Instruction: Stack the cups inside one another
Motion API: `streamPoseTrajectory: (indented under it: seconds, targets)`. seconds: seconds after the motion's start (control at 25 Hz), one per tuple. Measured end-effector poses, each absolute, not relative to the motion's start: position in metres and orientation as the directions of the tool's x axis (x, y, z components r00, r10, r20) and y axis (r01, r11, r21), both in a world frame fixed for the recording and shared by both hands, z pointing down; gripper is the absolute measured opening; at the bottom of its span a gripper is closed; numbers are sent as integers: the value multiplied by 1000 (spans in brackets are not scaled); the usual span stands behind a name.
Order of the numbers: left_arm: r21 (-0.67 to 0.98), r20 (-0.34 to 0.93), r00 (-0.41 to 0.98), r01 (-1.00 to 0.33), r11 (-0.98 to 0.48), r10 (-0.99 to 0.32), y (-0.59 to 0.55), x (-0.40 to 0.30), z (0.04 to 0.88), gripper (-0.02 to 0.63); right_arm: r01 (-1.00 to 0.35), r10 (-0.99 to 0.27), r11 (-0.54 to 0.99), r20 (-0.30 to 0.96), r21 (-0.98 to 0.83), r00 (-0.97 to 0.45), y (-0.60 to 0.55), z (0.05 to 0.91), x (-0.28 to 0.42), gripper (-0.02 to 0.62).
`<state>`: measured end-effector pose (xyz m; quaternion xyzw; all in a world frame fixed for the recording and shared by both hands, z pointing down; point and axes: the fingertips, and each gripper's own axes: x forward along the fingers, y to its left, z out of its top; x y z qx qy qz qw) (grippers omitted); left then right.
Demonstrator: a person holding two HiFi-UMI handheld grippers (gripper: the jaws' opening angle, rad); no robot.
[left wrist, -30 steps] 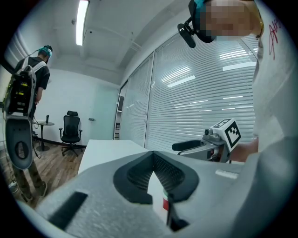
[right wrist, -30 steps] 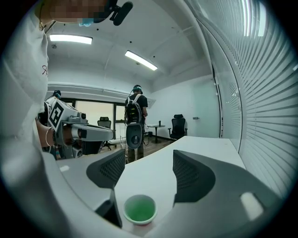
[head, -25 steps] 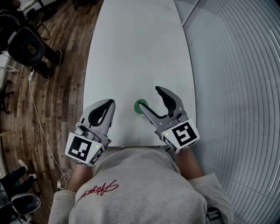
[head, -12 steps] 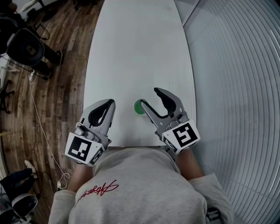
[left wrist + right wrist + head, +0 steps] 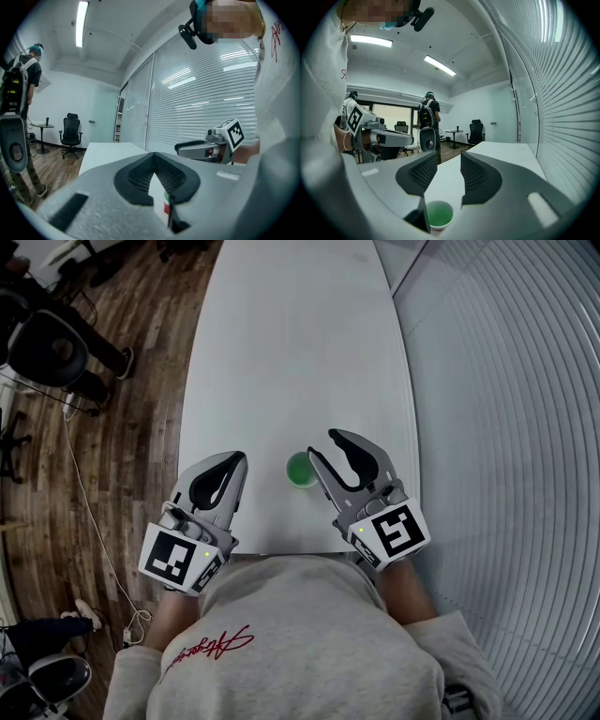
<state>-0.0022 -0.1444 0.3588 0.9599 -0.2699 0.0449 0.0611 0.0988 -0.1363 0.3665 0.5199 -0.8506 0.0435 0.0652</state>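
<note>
A green cup (image 5: 301, 470) stands upright on the white table (image 5: 291, 352) near its front edge. My right gripper (image 5: 323, 444) is open just right of the cup, its left finger (image 5: 319, 470) close beside the rim. Its jaws have just been closing, with nothing between the pads. In the right gripper view the cup (image 5: 439, 216) shows low under the jaws (image 5: 449, 157), by the left finger. My left gripper (image 5: 238, 458) hovers left of the cup, shut and empty; in the left gripper view its tips (image 5: 153, 157) meet.
The table's front edge (image 5: 281, 552) lies against the person's body. A wall of blinds (image 5: 506, 427) runs along the right side. Wooden floor with an office chair (image 5: 52, 343) and a cable lies to the left. Two people stand far off (image 5: 427, 122).
The right gripper's jaws have narrowed. Its left finger, which lay over the cup's right rim, has swung right, and the whole cup mouth now shows. The left gripper has stayed put.
</note>
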Motion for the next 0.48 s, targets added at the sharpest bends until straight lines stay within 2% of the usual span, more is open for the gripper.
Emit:
streamPoseTrajectory:
  seconds: [0.48]
  targets:
    - [84,121,854,-517,-852,-506,-145,1,356,-5,-904,-894,428,138,-13,-425,-137,363,107,91]
